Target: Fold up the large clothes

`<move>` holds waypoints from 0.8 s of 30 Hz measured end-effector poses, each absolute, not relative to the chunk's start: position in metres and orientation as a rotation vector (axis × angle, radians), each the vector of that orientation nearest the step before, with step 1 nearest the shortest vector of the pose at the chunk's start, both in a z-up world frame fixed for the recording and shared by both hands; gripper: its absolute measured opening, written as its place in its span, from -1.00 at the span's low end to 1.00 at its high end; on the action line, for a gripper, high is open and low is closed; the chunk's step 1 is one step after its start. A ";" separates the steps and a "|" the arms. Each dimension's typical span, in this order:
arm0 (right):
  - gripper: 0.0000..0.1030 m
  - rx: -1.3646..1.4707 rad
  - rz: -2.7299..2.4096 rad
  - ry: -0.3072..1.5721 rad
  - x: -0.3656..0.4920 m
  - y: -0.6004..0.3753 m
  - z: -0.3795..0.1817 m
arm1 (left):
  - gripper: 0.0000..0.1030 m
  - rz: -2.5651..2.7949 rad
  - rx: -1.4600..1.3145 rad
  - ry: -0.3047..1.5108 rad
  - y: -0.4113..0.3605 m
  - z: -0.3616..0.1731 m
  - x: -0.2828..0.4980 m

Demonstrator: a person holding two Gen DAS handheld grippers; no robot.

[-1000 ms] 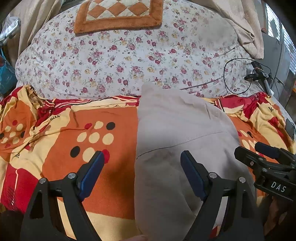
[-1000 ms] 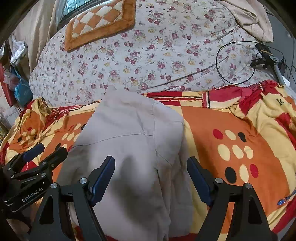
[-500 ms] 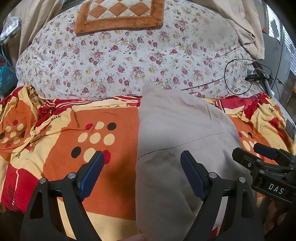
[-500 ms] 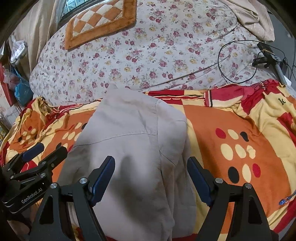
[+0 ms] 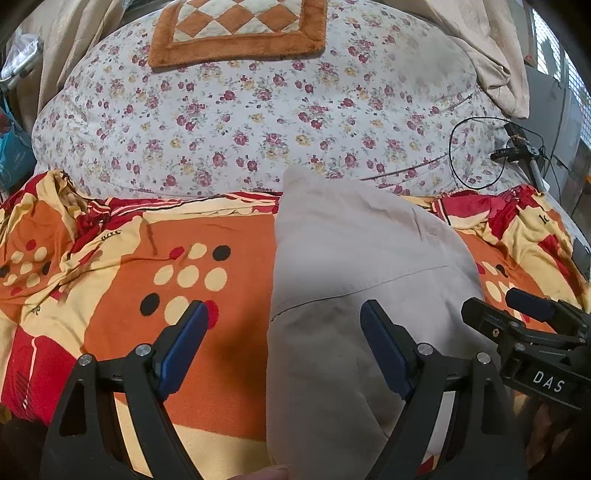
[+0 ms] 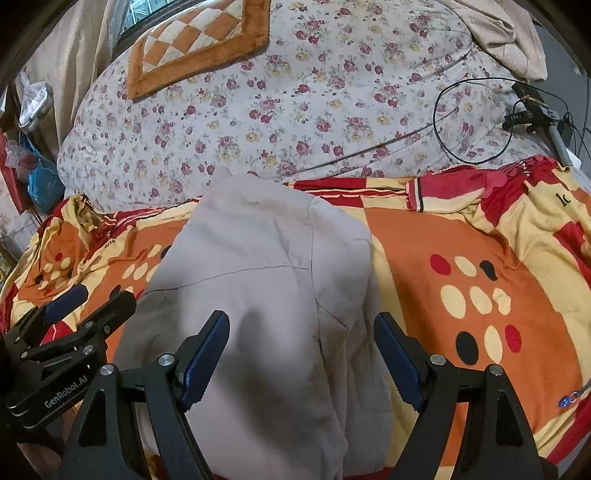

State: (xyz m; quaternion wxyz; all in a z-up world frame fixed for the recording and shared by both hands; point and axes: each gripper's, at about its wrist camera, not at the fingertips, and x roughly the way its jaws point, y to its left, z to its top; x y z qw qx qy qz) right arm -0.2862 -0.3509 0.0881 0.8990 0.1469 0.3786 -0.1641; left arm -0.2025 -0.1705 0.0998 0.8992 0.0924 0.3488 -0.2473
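A pale grey garment (image 5: 354,280) lies folded into a long strip on an orange, red and yellow blanket (image 5: 147,280); in the right wrist view the grey garment (image 6: 258,295) fills the middle. My left gripper (image 5: 284,314) hovers open over the garment's left edge, nothing between its blue pads. My right gripper (image 6: 301,325) is open above the garment's right side, pads apart and empty. Each gripper shows in the other's view: the right gripper (image 5: 517,314) at the right edge, the left gripper (image 6: 81,306) at the left edge.
Behind the blanket (image 6: 480,277) rises a floral quilt (image 5: 258,122) with an orange checkered cushion (image 5: 236,29) on top. A black cable loop and small tripod (image 5: 517,151) lie at the far right. A beige cloth (image 5: 495,55) hangs at the back right.
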 end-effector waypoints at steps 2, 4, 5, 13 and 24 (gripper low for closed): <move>0.59 0.302 -0.337 0.784 -0.286 -0.350 0.088 | 0.64 -0.509 0.192 0.722 -0.171 0.099 -0.202; 0.59 0.299 -0.336 0.783 -0.285 -0.350 0.088 | 0.64 -0.508 0.189 0.721 -0.171 0.099 -0.202; 0.59 0.299 -0.335 0.783 -0.285 -0.350 0.088 | 0.64 -0.508 0.190 0.721 -0.171 0.099 -0.202; 0.59 0.302 -0.337 0.788 -0.285 -0.351 0.087 | 0.64 -0.506 0.195 0.725 -0.171 0.097 -0.203; 0.63 0.275 -0.364 0.766 -0.290 -0.350 0.098 | 0.64 -0.524 0.188 0.701 -0.176 0.109 -0.202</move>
